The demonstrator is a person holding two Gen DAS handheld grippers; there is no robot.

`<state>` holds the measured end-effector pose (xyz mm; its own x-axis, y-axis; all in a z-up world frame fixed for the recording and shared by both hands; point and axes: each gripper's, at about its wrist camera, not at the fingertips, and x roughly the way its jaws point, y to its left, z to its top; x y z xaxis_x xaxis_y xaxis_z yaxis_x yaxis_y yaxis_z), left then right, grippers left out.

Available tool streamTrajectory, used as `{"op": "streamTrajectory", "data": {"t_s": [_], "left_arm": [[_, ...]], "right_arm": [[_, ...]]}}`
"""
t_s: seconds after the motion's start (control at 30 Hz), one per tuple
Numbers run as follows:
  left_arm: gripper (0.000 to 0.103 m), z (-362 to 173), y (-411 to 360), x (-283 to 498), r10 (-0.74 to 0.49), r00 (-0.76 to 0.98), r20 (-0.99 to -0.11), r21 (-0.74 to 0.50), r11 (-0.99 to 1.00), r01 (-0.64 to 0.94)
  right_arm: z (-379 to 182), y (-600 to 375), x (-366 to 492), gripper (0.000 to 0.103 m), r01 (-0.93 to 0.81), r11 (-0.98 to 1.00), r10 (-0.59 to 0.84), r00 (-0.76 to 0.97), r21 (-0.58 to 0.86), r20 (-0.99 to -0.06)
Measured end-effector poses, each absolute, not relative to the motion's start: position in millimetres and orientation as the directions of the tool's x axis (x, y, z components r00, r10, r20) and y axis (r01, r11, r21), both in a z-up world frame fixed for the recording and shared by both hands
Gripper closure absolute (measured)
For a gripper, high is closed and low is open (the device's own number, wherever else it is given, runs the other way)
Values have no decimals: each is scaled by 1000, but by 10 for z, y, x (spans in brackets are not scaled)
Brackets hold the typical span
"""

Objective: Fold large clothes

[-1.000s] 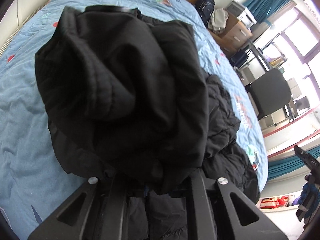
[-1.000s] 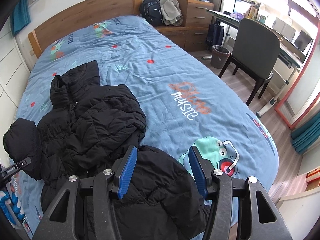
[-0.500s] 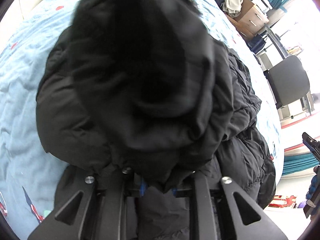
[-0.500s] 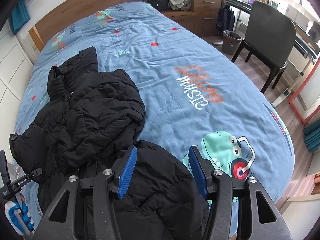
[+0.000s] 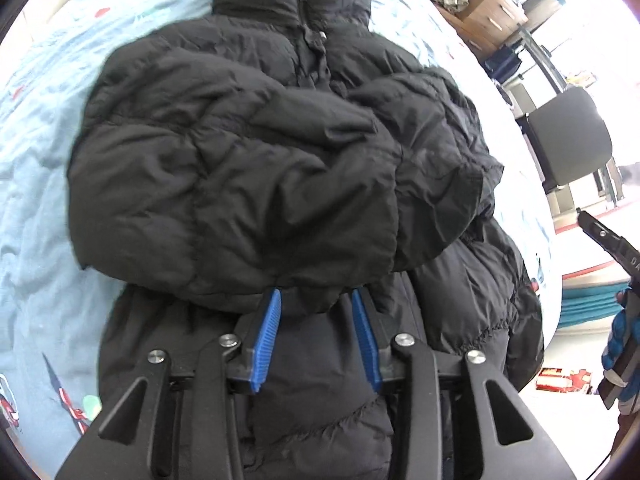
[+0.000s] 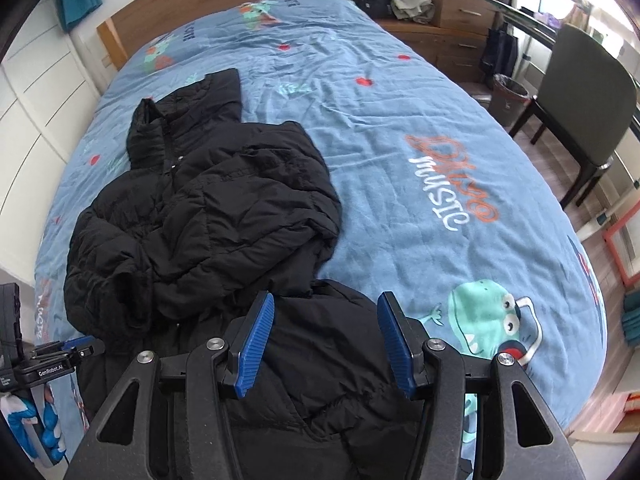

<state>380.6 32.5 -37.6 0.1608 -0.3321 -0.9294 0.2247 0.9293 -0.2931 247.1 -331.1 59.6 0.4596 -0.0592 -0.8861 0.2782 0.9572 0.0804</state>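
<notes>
Left wrist view: black puffer jacket point(image 5: 248, 152) on blue bed point(image 5: 36, 184), sleeve folded across chest. Left gripper point(image 5: 316, 300) jaws just been opening; sleeve edge between pads, unpinched.
Right wrist view: right gripper point(image 6: 326, 302) jaws apart, empty, above jacket hem.

Printed words on the bedspread and 1 brand mark on a gripper

In the right wrist view, the blue bedspread point(image 6: 400, 120) carries white lettering reading "MUSIC" point(image 6: 438, 192), upside down at about 3 o'clock, under larger orange letters point(image 6: 452, 168) too distorted to read. More dark print near the headboard at 12 o'clock is not legible. At 8 o'clock, the left gripper point(image 6: 44, 368) bears a small white mark, "GenRobot.AI". In the left wrist view, nothing can be read.
</notes>
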Motion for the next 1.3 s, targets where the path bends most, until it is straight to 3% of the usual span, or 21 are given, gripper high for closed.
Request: {"op": "streamTrajectory", "data": {"t_s": [0.17, 0.53, 0.7, 0.93, 1.13, 1.3], "left_arm": [[51, -148, 578, 3963, -306, 239, -922, -267, 947, 181], [50, -362, 1041, 4611, -195, 321, -927, -176, 981, 86], [50, -746, 1031, 4695, -170, 294, -941, -156, 985, 69], [41, -1254, 924, 4642, -142, 270, -952, -126, 989, 77], [40, -1284, 828, 4642, -85, 274, -958, -72, 996, 59], [40, -874, 771, 4562, -72, 355, -932, -75, 997, 5]], "right_arm": [[670, -2637, 2805, 49, 93, 990, 48, 498, 108, -866], [402, -1139, 3288, 48, -261, 962, 203, 482, 82, -852], [-102, -993, 3349, 48, -281, 959, 164, 410, 47, -897], [-866, -1314, 3146, 47, -316, 948, 136, 287, 40, -948], [-893, -1513, 3062, 47, -306, 947, 176, 252, 94, -952], [-694, -1733, 2982, 47, -301, 952, 140, 244, 62, -960]]}}
